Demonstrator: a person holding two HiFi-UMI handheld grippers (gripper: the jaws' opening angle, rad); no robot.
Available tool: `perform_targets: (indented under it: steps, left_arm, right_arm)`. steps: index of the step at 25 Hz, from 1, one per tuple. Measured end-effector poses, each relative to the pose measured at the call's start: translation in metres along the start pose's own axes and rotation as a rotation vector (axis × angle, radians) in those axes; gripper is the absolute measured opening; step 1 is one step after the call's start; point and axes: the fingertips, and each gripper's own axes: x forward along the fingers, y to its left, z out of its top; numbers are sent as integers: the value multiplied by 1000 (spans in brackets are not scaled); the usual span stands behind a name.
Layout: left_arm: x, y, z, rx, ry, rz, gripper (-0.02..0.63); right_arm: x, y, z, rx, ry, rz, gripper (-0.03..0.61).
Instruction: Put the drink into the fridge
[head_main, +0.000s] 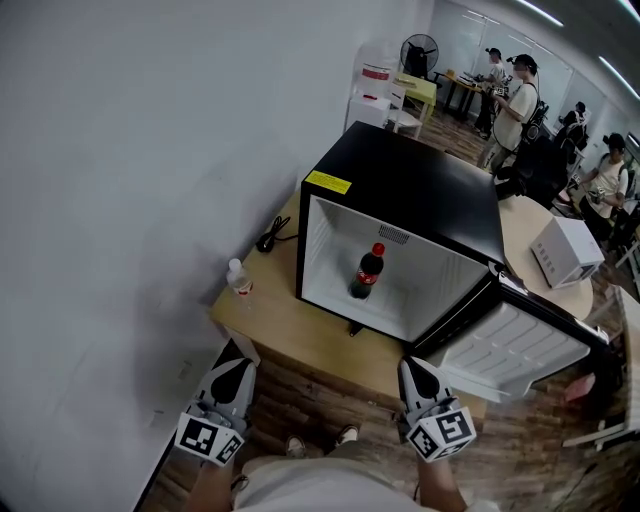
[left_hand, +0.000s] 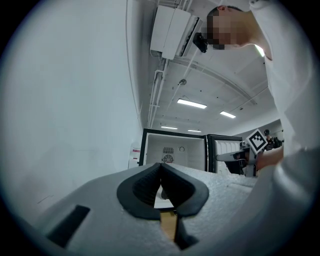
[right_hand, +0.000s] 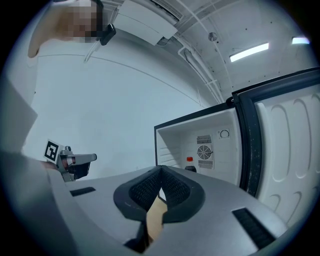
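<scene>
A dark cola bottle (head_main: 367, 272) with a red cap stands upright inside the open black mini fridge (head_main: 420, 190), on its white floor. Both grippers hang low, in front of the table's near edge and well short of the fridge. My left gripper (head_main: 237, 366) is shut with nothing in it, and its tips meet in the left gripper view (left_hand: 160, 167). My right gripper (head_main: 413, 366) is shut and empty too (right_hand: 161, 171). In the right gripper view the bottle's cap and shoulder (right_hand: 190, 165) show just over the jaws, inside the fridge (right_hand: 200, 145).
The fridge door (head_main: 515, 345) is swung wide open to the right, close to my right gripper. On the wooden table (head_main: 290, 325), left of the fridge, stand a small clear bottle (head_main: 239, 277) and a black plug with its cable (head_main: 270, 238). A white wall runs along the left. People stand at the far back.
</scene>
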Motion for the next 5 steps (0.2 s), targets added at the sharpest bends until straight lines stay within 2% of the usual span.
perform_targets:
  steps: [5]
  left_arm:
    - [-5,-1,-1,-4,1,-8,15]
  right_arm:
    - [-4,4,-1,-3,2,-9,0]
